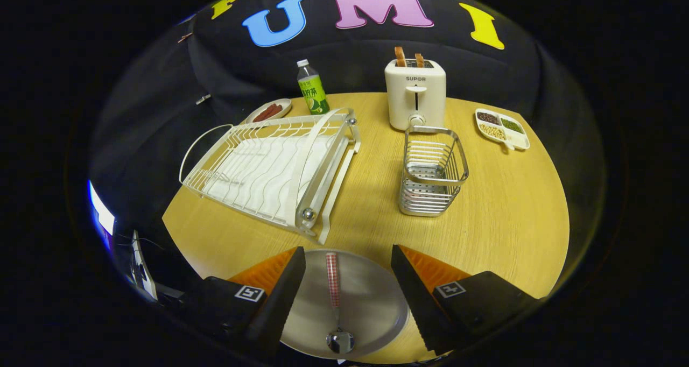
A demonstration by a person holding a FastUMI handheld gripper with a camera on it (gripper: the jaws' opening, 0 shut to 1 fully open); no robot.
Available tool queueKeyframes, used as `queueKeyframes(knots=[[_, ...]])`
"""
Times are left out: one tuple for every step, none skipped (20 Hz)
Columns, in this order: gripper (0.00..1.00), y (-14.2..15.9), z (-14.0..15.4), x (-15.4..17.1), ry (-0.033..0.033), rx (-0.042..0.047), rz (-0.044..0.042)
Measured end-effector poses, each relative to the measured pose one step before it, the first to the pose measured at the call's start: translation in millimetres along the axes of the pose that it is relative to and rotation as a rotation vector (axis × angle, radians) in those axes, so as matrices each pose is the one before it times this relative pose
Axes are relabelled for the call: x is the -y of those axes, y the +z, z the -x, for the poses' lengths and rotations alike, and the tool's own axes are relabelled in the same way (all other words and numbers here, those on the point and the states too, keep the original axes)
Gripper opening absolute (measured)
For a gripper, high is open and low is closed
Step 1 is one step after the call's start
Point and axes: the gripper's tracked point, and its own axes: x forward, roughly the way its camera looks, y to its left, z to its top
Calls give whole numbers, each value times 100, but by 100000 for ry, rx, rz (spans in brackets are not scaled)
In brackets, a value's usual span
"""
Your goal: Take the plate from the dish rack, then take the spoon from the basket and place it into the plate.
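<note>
A round grey plate (366, 302) lies flat on the wooden table (511, 221), under and between my fingers. On it rests a spoon (335, 297) with a red-and-white checked handle, bowl end toward me. My gripper (349, 262) hangs open above the plate, its fingers standing either side of the spoon without touching it. Beyond the fingers to the left lies the white wire dish rack (269, 165), with no dishes in it. The metal wire basket (432, 170) stands beyond the fingers to the right, with nothing in it.
A cream toaster (415, 92) with two slices stands behind the basket. A green-labelled bottle (313, 90) and a small dish of red food (269, 110) sit behind the rack. A white divided tray of beans (502, 128) lies at the far right.
</note>
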Motion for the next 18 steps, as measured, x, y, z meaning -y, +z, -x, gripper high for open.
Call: queueKeyframes(knots=[[99,739,349,75,-254,2083,182],[99,788,366,81,-175,2070,590],[99,803,433,79,-369,2226,978],[99,887,487,79,-461,2333,1225],[99,1121,365,6,-224,2827,1426],[99,1157,572,27,-365,3359,1684],[99,1212,564,39,-505,3513,1840],[99,1367,636,120,-743,3738,1854],[99,1308,683,142,-918,3850,1561],[99,1485,669,160,-1052,3879,1127],[98,1551,784,134,-1062,4122,668],[99,1628,729,248,-1463,4279,210],[98,1540,1001,267,-1835,4099,-114],[98,1625,618,302,-2060,3940,-288],[99,1694,693,401,-2694,4101,-402],[98,1569,646,341,-2644,3789,-358],[98,1487,591,377,-3035,3388,-396],[98,1428,632,394,-3166,3057,-370]])
